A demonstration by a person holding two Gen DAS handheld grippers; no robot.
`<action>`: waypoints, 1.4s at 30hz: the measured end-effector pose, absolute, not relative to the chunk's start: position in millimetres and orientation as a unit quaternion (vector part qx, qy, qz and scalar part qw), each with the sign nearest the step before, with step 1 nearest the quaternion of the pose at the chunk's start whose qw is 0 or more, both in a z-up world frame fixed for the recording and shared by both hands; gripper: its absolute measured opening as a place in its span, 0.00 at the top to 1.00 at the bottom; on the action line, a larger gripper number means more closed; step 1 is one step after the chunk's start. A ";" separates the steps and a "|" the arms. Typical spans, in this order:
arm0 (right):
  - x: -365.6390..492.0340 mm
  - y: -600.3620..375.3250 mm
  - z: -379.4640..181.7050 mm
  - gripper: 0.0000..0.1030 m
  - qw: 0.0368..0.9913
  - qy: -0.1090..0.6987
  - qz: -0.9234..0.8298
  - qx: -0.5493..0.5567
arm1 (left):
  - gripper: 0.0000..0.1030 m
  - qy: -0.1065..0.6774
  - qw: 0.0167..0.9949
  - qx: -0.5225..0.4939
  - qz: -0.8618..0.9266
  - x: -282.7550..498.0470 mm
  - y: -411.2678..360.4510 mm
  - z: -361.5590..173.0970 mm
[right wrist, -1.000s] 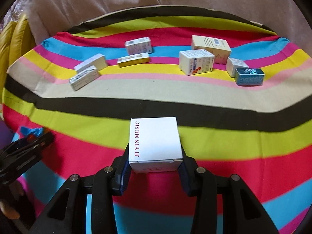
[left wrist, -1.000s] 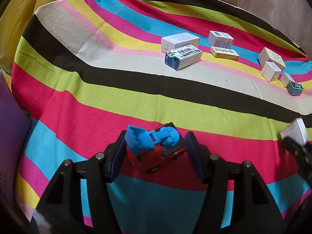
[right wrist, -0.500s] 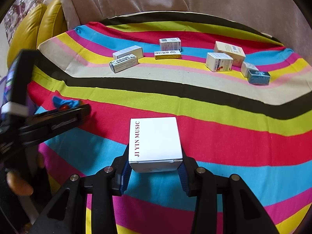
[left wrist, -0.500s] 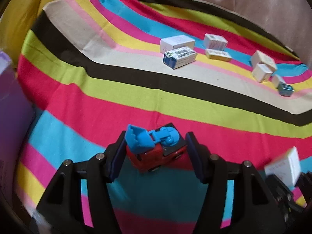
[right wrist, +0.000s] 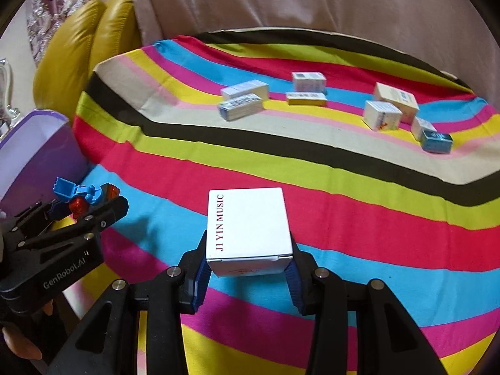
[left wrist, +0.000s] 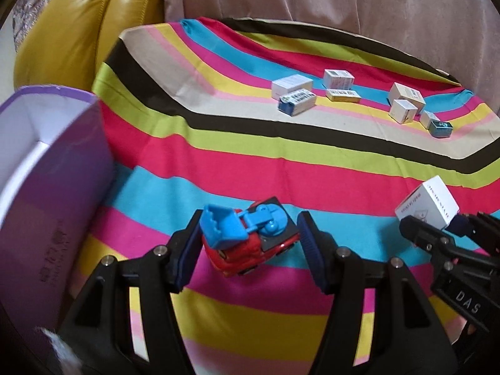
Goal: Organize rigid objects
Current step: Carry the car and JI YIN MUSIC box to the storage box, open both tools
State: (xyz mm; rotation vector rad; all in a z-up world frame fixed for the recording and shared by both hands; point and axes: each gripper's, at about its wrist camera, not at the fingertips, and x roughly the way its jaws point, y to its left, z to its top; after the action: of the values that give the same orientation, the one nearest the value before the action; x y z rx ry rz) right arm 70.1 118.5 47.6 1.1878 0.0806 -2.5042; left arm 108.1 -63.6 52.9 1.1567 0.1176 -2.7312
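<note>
My left gripper (left wrist: 248, 243) is shut on a red toy truck with a blue scoop (left wrist: 247, 237) and holds it above the striped cloth, right of a purple box (left wrist: 47, 187). My right gripper (right wrist: 248, 265) is shut on a white "JI YIN MUSIC" box (right wrist: 248, 228), also held above the cloth. The right gripper and its box (left wrist: 428, 203) show at the right of the left wrist view. The left gripper with the truck (right wrist: 84, 197) shows at the left of the right wrist view, next to the purple box (right wrist: 34, 156).
Several small cartons (left wrist: 295, 93) (right wrist: 387, 107) lie in two groups on the far part of the striped cloth (left wrist: 281, 162). A yellow leather cushion (left wrist: 68, 31) is at the back left. A beige draped backrest (right wrist: 312, 0) rises behind.
Both grippers have drawn back toward the near edge and to the left with their loads. The purple box has come into view at the left.
</note>
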 end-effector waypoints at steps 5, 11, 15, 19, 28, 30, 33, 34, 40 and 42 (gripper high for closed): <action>76.6 111.2 56.8 0.58 0.193 0.025 -0.889 0.416 | 0.39 0.032 0.091 0.368 -0.925 119.9 -72.9 71.1; 86.4 94.1 66.3 0.58 0.210 0.033 -0.887 0.410 | 0.39 0.016 0.105 0.349 -0.931 131.7 -80.4 87.0; 94.0 78.8 77.0 0.58 0.224 0.040 -0.887 0.401 | 0.39 0.013 0.117 0.333 -0.936 141.9 -89.4 100.5; 101.5 63.9 93.4 0.58 0.238 0.048 -0.890 0.386 | 0.39 0.025 0.127 0.310 -0.942 154.8 -104.6 121.1; 116.6 6.2 137.8 0.58 0.302 0.066 -0.887 0.344 | 0.39 0.068 0.188 0.290 -0.936 182.2 -155.2 158.6; 119.9 -9.6 145.7 0.58 0.319 0.071 -0.883 0.337 | 0.39 0.077 0.204 0.287 -0.933 191.4 -168.0 163.9; 126.6 -36.9 155.3 0.58 0.344 0.088 -0.876 0.326 | 0.39 0.090 0.227 0.282 -0.928 203.5 -187.7 170.0; 128.5 -45.2 158.3 0.58 0.355 0.088 -0.872 0.325 | 0.39 0.095 0.233 0.280 -0.926 207.4 -193.7 171.6; 146.1 -97.9 174.1 0.58 0.409 0.122 -0.854 0.297 | 0.39 0.115 0.281 0.266 -0.915 235.3 -230.2 184.2; 150.7 -113.4 178.4 0.58 0.429 0.127 -0.846 0.290 | 0.39 0.120 0.298 0.261 -0.910 243.4 -242.4 187.4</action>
State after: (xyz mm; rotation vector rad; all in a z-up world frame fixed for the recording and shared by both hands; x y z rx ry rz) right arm 150.7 -113.4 178.4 0.7233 0.3159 -2.1128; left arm 243.4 -242.4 187.4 0.6943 0.3187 -2.4177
